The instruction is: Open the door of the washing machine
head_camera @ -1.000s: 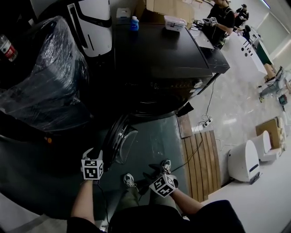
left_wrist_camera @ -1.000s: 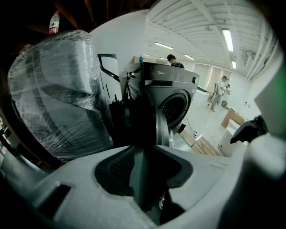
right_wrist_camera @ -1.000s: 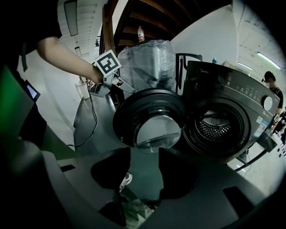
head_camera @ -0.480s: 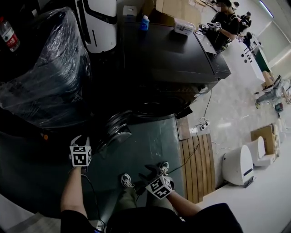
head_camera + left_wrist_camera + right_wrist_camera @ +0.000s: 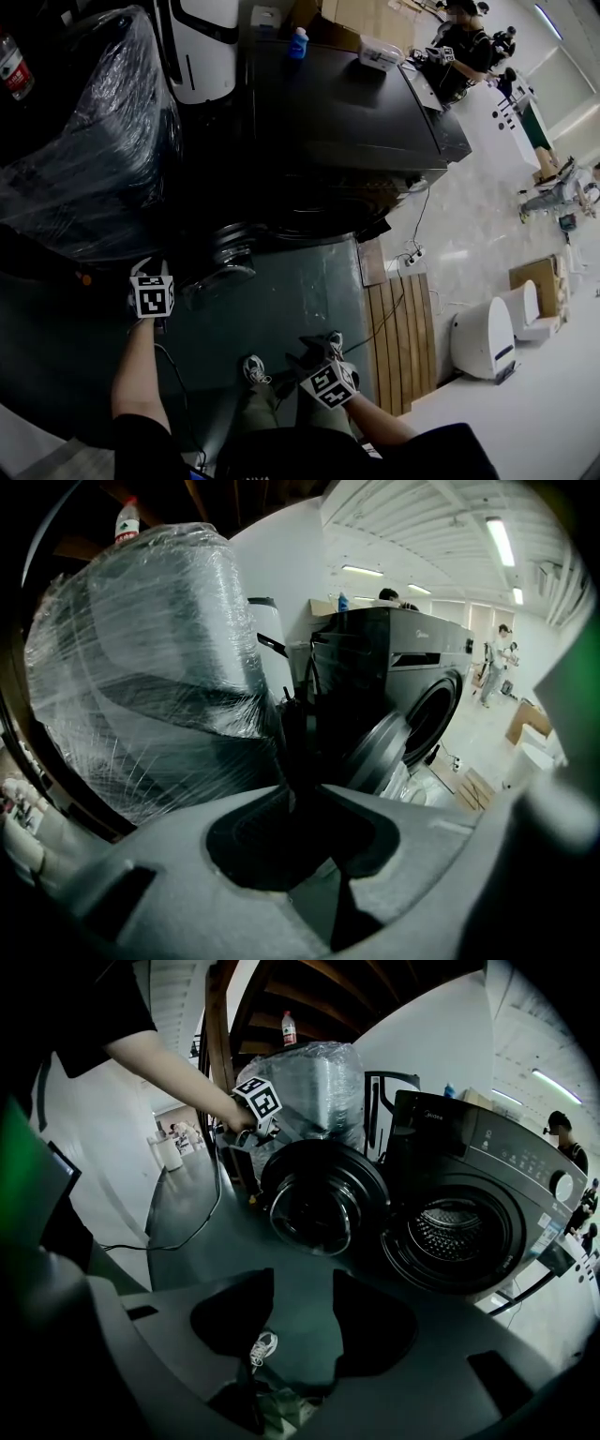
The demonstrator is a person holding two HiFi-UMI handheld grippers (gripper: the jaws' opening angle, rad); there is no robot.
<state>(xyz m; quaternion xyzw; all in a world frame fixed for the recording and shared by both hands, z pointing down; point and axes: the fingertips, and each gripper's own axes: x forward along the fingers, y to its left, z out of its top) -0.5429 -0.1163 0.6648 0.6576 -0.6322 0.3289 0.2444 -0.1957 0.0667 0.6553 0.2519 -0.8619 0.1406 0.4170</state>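
Note:
The black washing machine (image 5: pixel 347 112) stands with its round door (image 5: pixel 223 262) swung far open to the left, and the drum opening (image 5: pixel 455 1232) is bare. My left gripper (image 5: pixel 148 274) hovers just left of the door's rim. In the left gripper view the door (image 5: pixel 380 752) shows edge-on to the right of the jaws. Those jaws are closing, only a narrow gap is left, and nothing shows between them. The right gripper view shows the left gripper (image 5: pixel 246 1133) at the door's (image 5: pixel 323 1199) upper left edge. My right gripper (image 5: pixel 307 354) hangs low in front, open and empty.
A large plastic-wrapped bundle (image 5: pixel 94 141) stands left of the machine, with a white appliance (image 5: pixel 202 47) behind it. A wooden slat board (image 5: pixel 412 328) and a power strip (image 5: pixel 408 258) lie on the floor to the right. People (image 5: pixel 464 37) stand at the back.
My left gripper has moved left and up in the head view, and the door has swung wider open. The right gripper has stayed about where it was.

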